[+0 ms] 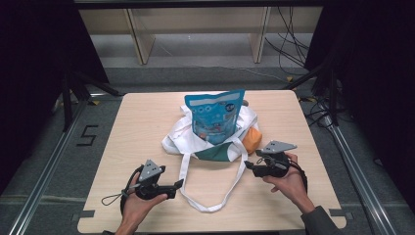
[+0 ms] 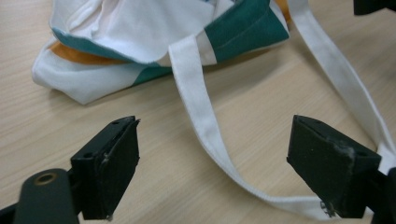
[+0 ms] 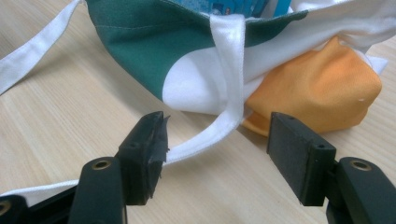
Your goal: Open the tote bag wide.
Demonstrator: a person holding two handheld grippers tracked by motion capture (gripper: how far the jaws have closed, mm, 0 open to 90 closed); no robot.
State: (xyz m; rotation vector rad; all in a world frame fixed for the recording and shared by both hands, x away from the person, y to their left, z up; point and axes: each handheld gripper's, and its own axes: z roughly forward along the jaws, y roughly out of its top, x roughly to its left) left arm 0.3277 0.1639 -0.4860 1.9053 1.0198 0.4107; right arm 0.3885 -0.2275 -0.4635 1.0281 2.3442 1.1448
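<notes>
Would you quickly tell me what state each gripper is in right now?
Left gripper: open, strap between the jaws, not gripped.
Right gripper: open, holding nothing.

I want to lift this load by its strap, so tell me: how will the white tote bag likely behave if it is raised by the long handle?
The tote bag is probably floppy: its cloth lies crumpled. The long handle curls slack on the table, so it would likely pull taut first. The blue pouch sticks well out of the mouth and might tip.
</notes>
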